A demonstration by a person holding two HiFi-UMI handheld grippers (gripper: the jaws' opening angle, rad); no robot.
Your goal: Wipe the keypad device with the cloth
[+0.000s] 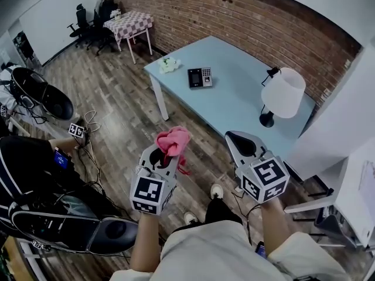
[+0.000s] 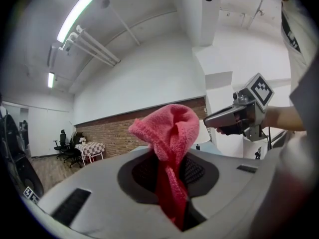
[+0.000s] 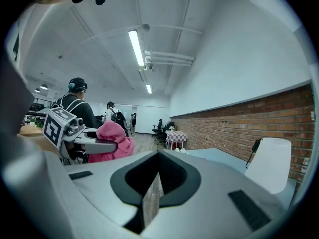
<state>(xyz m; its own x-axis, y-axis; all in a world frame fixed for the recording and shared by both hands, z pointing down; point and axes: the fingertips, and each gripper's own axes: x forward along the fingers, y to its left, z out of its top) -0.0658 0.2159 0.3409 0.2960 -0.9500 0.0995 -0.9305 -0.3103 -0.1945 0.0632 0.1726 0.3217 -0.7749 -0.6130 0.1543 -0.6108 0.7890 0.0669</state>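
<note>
Head view only: keypad device (image 1: 200, 77), left hand-held gripper (image 1: 163, 153) clamps cloth (image 1: 174, 139), right one (image 1: 237, 138) closed

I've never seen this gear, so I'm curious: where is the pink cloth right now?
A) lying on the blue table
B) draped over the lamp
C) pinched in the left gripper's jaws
C: the left gripper has its jaws shut on the pink cloth.

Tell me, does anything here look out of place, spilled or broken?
Nothing spilled or broken. The keypad device lies flat on the blue table and the lamp stands upright. The only oddity: the pink cloth hangs bunched in the left gripper, over the floor, short of the table.
</note>
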